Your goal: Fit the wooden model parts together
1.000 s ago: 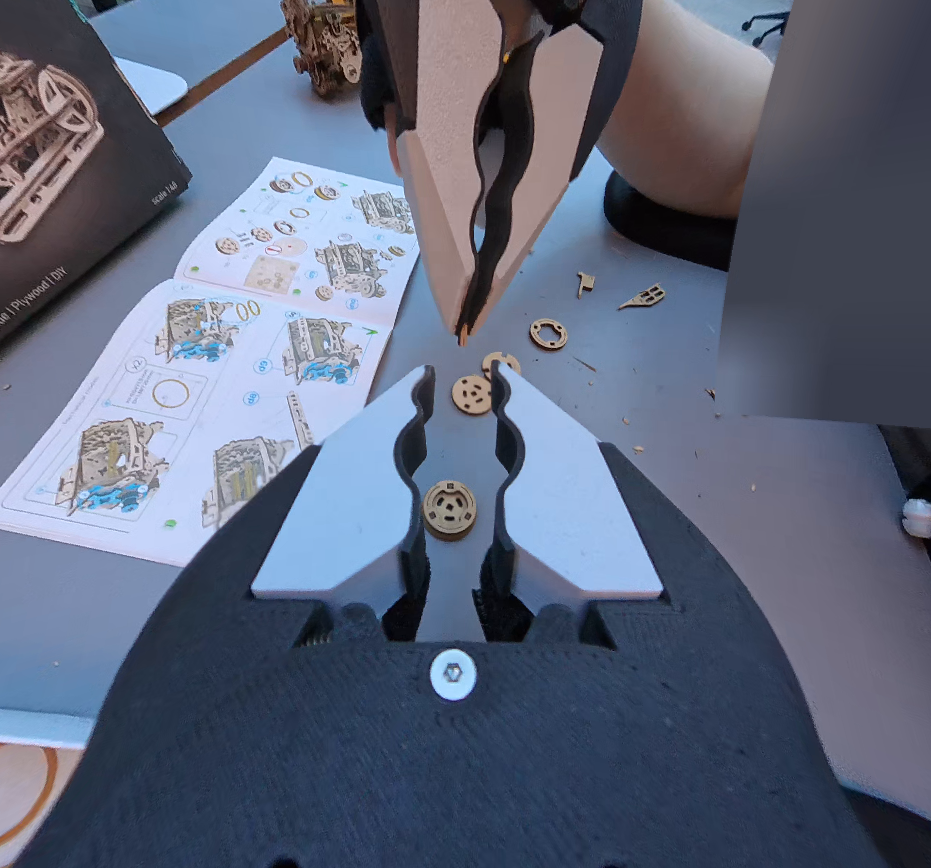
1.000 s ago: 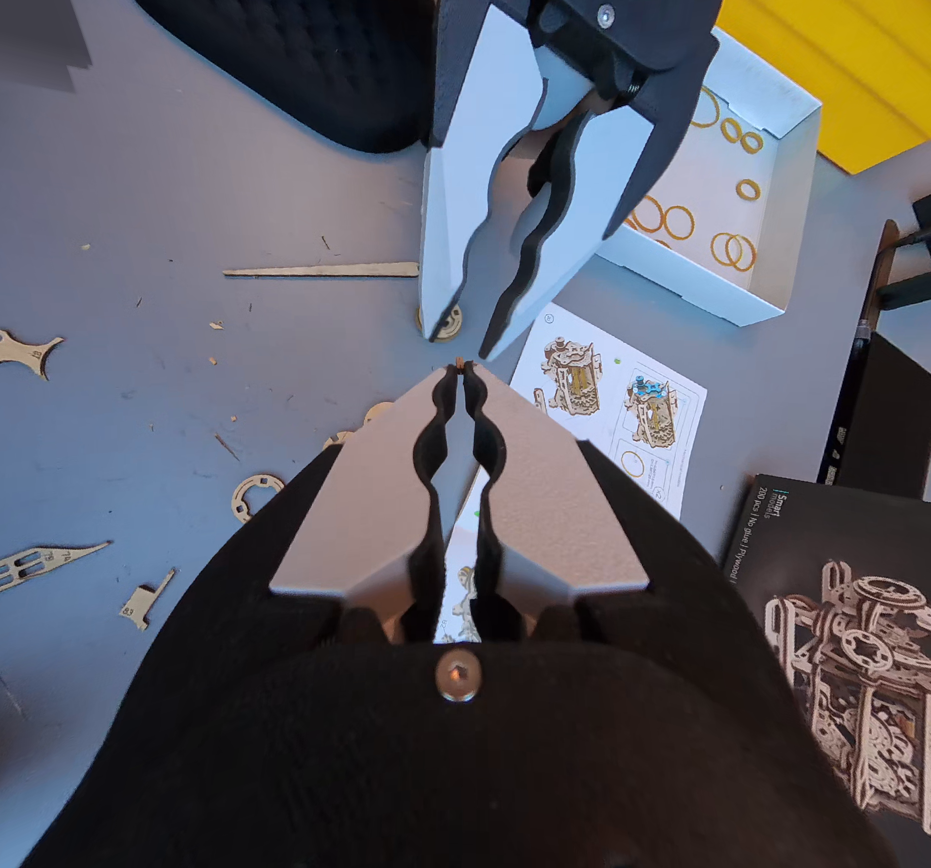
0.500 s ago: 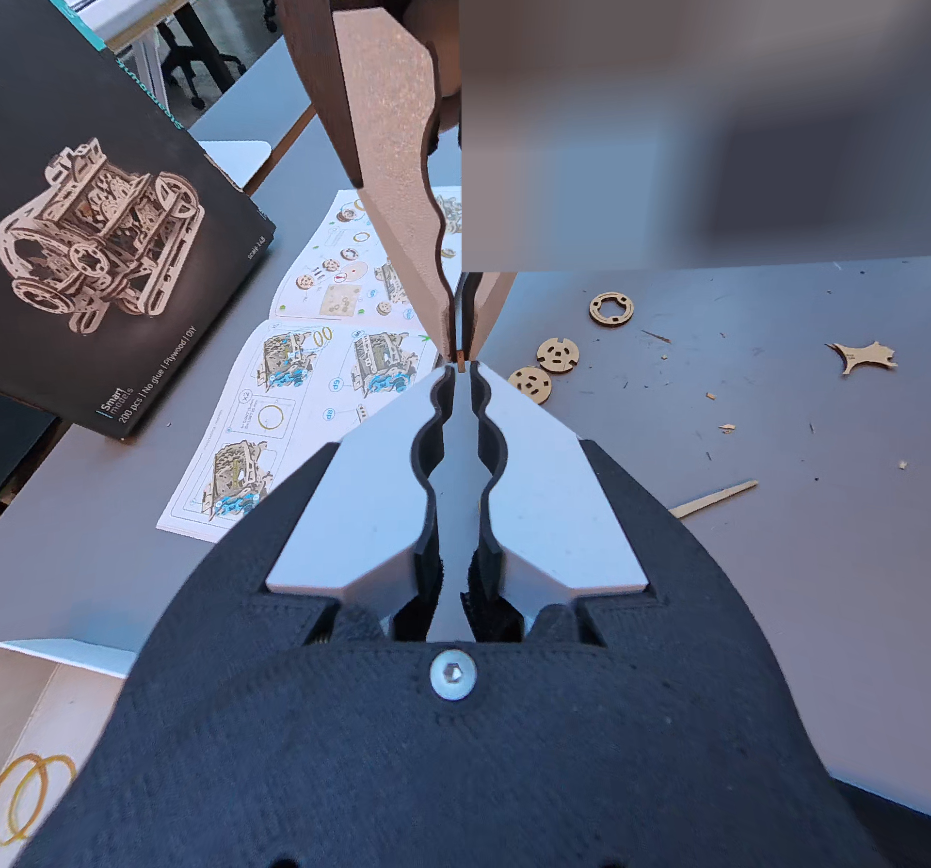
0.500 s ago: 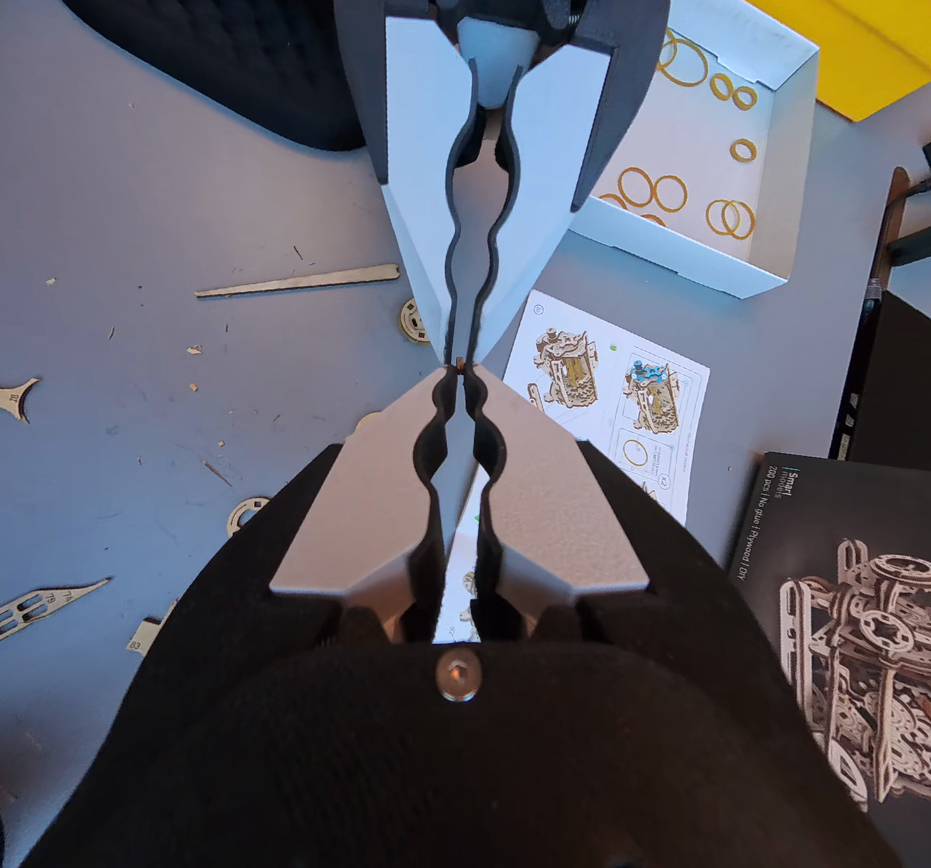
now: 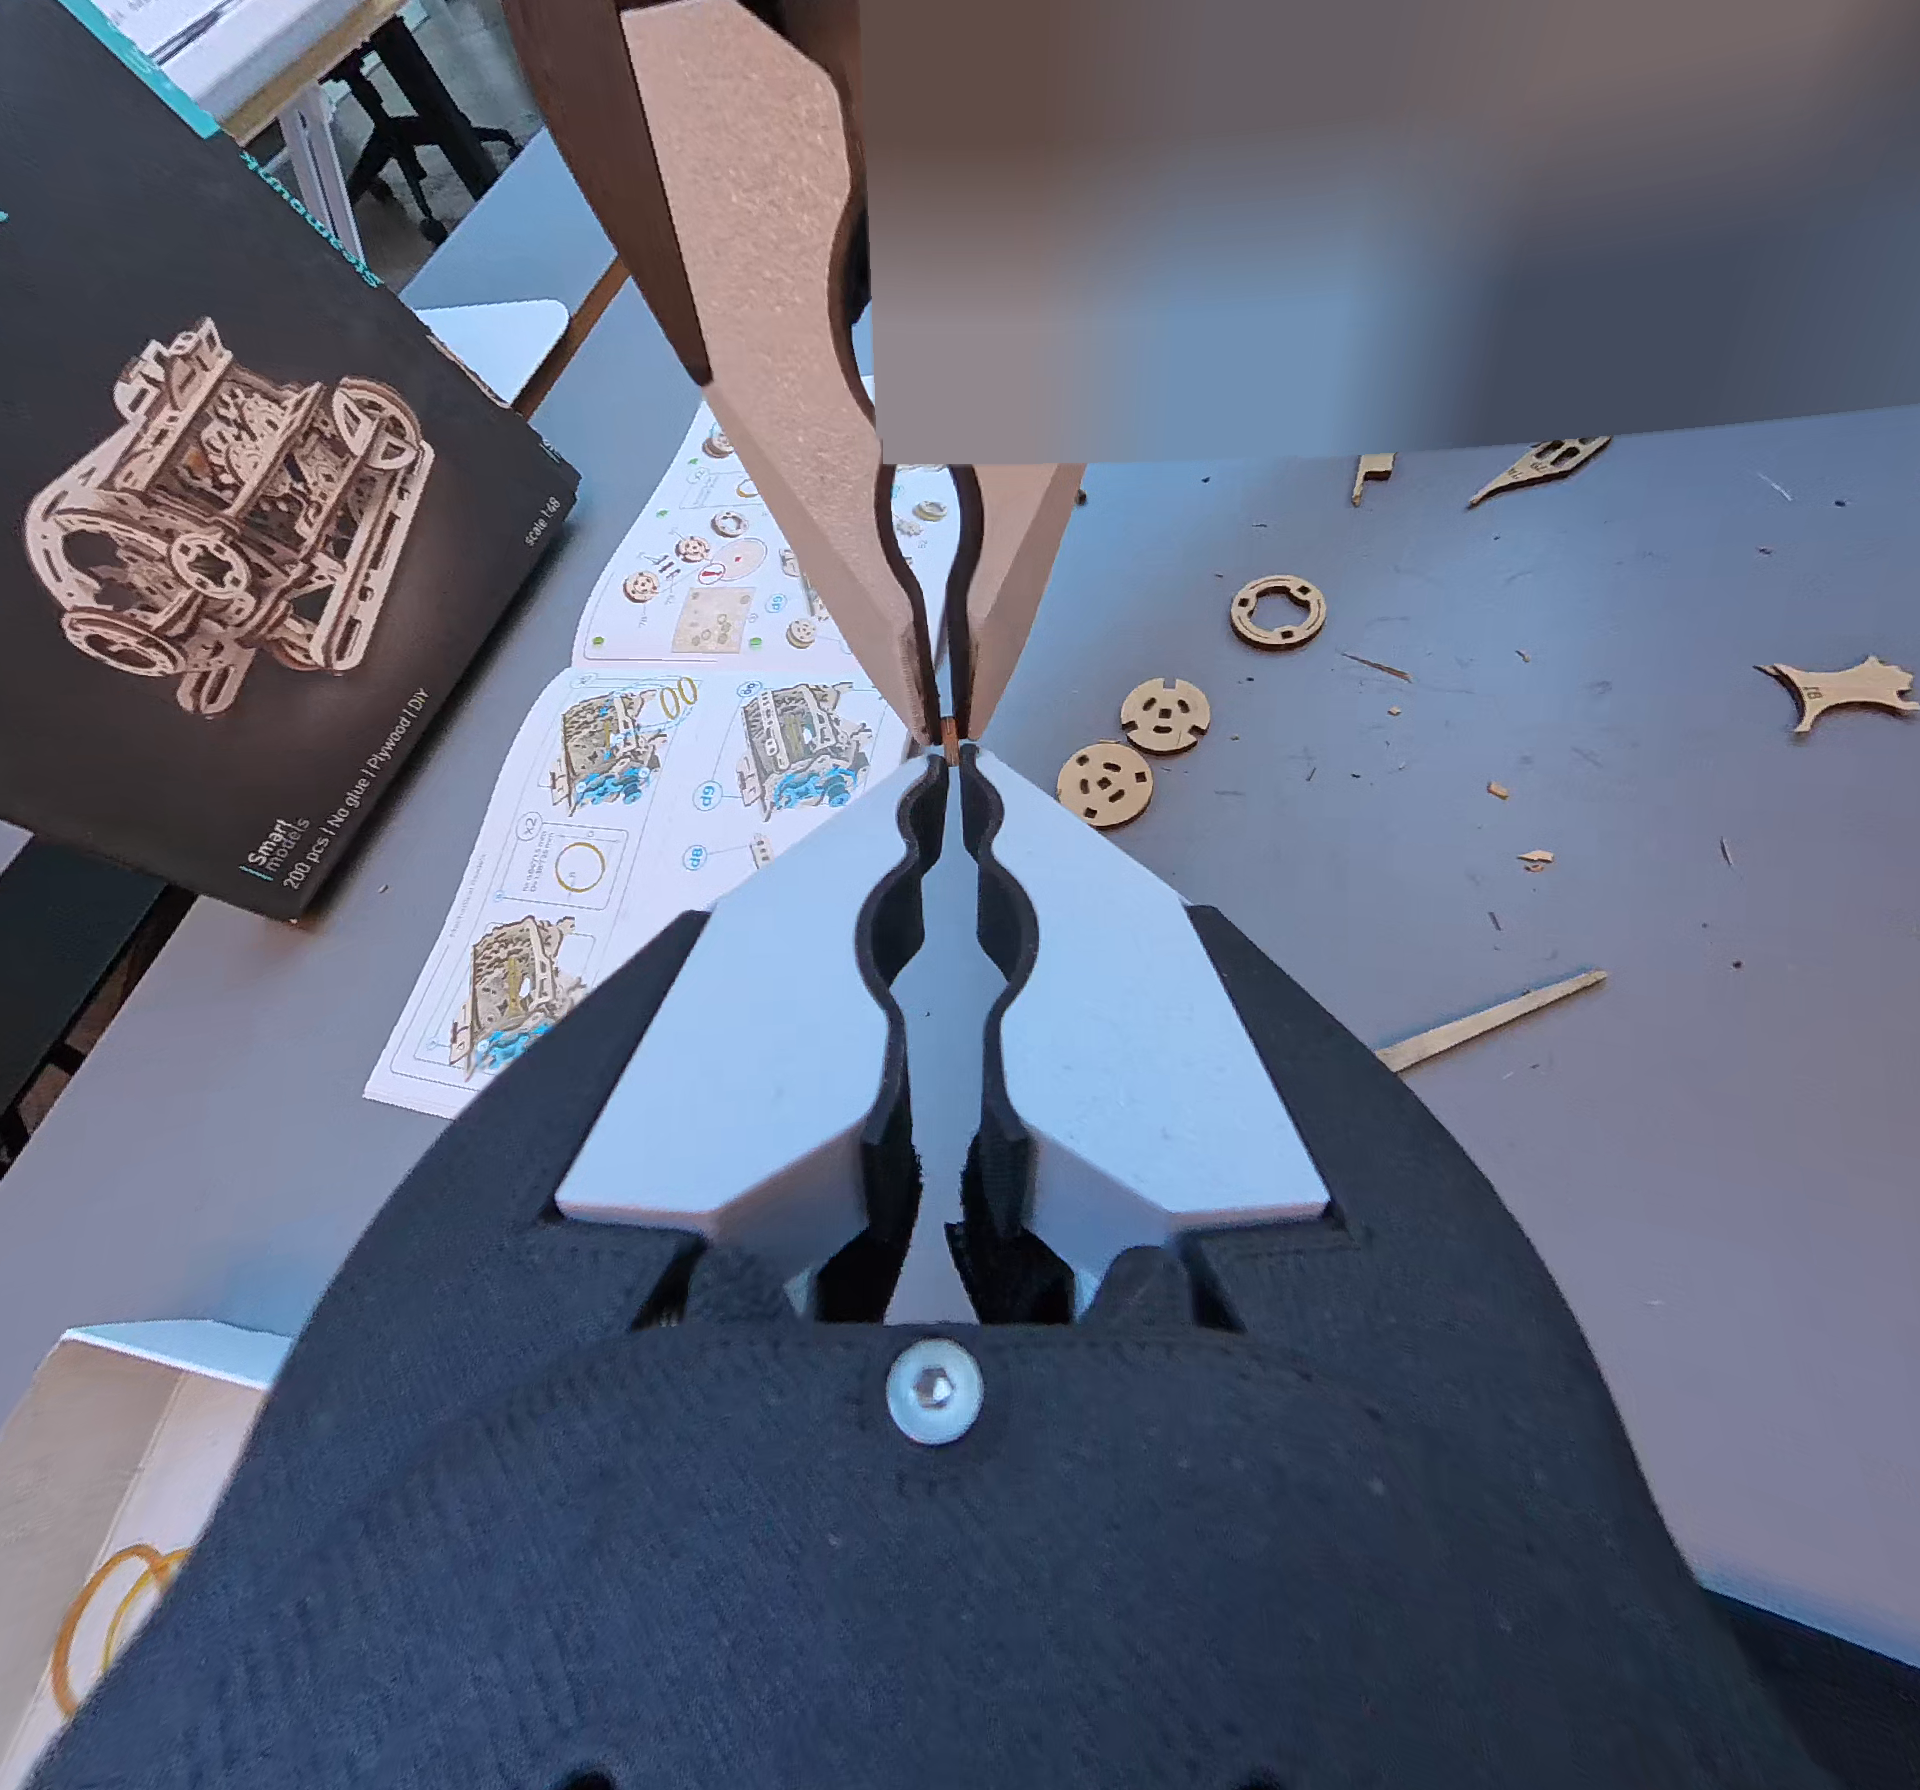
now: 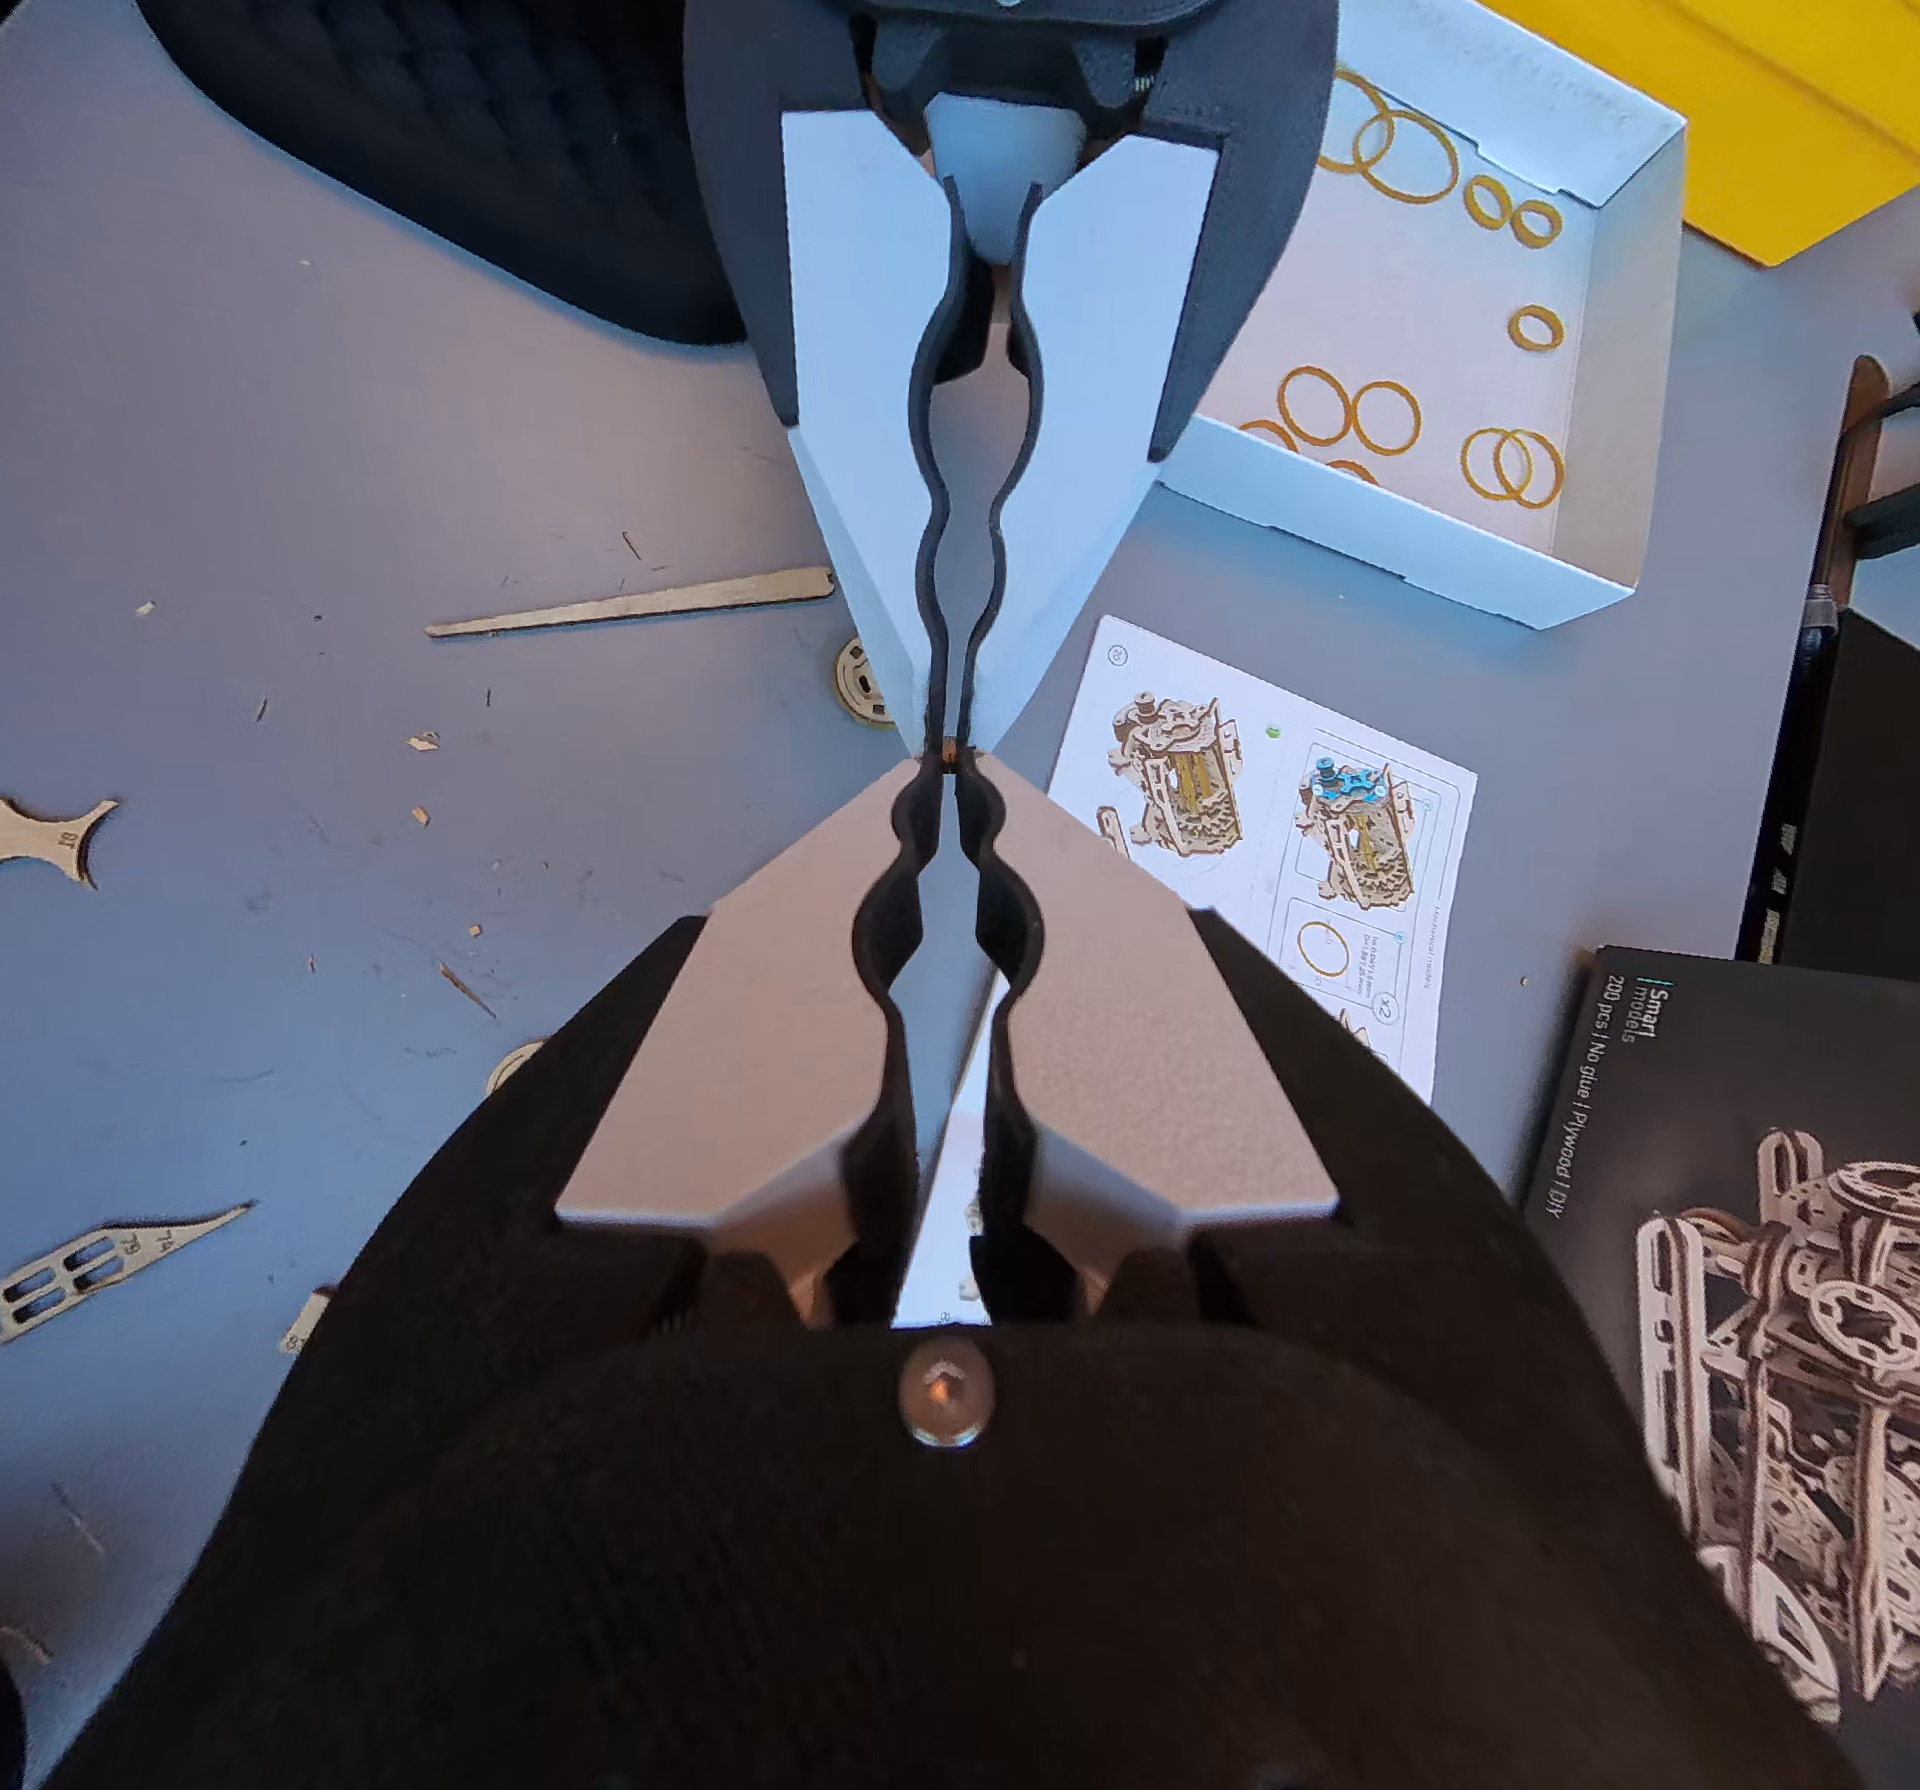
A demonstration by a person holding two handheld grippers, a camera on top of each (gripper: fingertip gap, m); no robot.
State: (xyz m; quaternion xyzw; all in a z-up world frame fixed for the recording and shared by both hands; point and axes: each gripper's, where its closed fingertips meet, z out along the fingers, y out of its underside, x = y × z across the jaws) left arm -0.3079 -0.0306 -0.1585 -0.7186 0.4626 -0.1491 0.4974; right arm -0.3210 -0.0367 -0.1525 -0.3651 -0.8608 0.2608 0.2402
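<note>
My left gripper [image 5: 948, 761] and right gripper [image 6: 948, 766] meet tip to tip above the grey table [image 5: 1558, 805]. A tiny wooden peg [image 5: 950, 730] sits pinched between both pairs of tips; it also shows in the right wrist view [image 6: 948, 751]. Both grippers' jaws are closed onto it. The right gripper [image 5: 940, 701] comes down from above in the left wrist view; the left gripper [image 6: 951, 732] does so in the right wrist view. Two slotted wooden discs [image 5: 1104, 784] [image 5: 1166, 714] and a wooden ring [image 5: 1278, 610] lie on the table to the right.
An instruction sheet [image 5: 623, 805] and a black kit box [image 5: 229, 535] lie left. A white tray [image 6: 1455, 535] holds several rubber bands. A wooden sliver [image 6: 634, 602], another disc [image 6: 857, 684], a star-shaped offcut [image 5: 1844, 691] and chips are scattered about. A black padded cushion [image 6: 416, 99] lies beyond.
My left gripper was open over a disc on the table; it has risen, closed and met the right gripper's tips at the peg. The right gripper stayed shut.
</note>
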